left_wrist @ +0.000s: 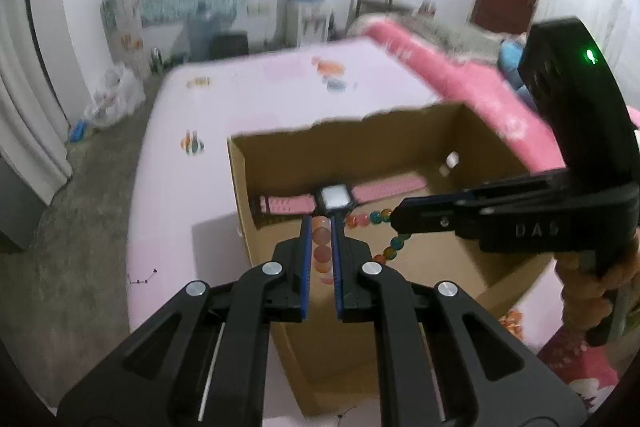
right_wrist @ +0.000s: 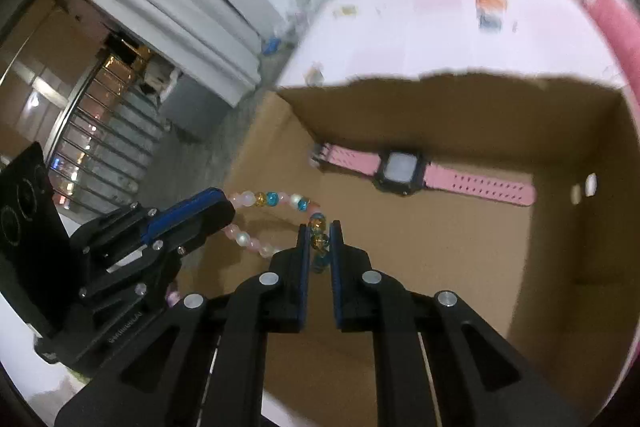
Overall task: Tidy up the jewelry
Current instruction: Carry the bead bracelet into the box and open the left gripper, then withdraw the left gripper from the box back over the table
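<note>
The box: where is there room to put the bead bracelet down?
The cardboard box has bare floor in front of the pink watch, out to the right wall. The far wall is crowded by the watch. Both grippers, left and right, hold the bead bracelet.

Beaded bracelet [right_wrist: 276, 203] above boxed pink watch [right_wrist: 400, 171]

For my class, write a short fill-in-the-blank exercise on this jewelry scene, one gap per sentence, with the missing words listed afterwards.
1. The left gripper and the right gripper are both shut on one beaded ____.
2. The bracelet is held above an open ____ box.
3. On the floor of the box lies a watch with a ____ strap.
4. The watch has a ____ face.

Missing words: bracelet; cardboard; pink; square
</note>
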Action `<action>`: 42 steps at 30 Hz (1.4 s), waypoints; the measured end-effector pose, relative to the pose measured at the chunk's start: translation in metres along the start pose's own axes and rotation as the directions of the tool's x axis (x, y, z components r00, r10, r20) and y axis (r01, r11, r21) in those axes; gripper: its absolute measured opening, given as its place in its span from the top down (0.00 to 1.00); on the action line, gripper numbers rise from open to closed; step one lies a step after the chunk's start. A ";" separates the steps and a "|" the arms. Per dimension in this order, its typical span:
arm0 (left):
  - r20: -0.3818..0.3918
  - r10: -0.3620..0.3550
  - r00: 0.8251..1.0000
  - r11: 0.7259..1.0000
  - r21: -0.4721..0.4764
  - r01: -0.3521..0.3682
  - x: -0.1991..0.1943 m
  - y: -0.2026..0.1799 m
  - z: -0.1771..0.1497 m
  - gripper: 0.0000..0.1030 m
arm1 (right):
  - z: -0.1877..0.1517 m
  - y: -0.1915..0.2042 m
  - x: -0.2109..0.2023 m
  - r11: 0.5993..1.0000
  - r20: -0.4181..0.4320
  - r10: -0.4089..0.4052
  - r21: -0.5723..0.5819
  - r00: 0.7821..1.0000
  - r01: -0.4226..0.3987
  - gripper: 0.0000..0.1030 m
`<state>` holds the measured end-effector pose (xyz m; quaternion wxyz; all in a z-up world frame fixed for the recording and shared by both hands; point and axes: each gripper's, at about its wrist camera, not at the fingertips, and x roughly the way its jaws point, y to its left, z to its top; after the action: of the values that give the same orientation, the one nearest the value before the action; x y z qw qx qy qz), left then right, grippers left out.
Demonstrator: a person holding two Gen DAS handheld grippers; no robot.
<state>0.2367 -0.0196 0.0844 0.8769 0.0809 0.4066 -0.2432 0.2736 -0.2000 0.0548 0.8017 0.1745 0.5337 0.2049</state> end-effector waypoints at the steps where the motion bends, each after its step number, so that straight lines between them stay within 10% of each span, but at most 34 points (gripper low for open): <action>1: -0.013 0.017 1.000 1.000 0.005 -0.017 0.004 0.002 0.000 0.91 | 0.003 -0.005 0.009 1.000 -0.039 0.000 0.003 0.999 0.000 0.89; 6: -0.045 0.023 0.999 1.000 0.000 -0.023 0.008 0.004 -0.005 0.78 | 0.003 -0.024 0.034 0.998 -0.154 0.012 0.059 0.988 -0.003 0.78; 22: 0.100 0.018 0.995 0.998 -0.054 -0.012 -0.075 -0.014 -0.038 0.50 | -0.037 0.016 -0.069 0.995 0.106 -0.068 -0.063 0.992 0.075 0.43; 32: 0.127 0.073 0.989 0.990 -0.127 -0.057 -0.126 -0.023 -0.110 0.28 | -0.126 0.039 -0.160 0.960 0.308 -0.192 -0.139 0.932 0.244 0.17; 42: 0.019 0.091 0.996 0.982 -0.165 -0.086 -0.085 -0.051 -0.179 0.24 | -0.223 -0.001 -0.141 0.906 0.324 -0.394 -0.019 0.860 0.422 0.06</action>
<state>0.0440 0.0275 0.0340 0.8959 0.0230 0.4095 -0.1707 0.0185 -0.2597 0.0824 0.9081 0.0520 0.4149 0.0239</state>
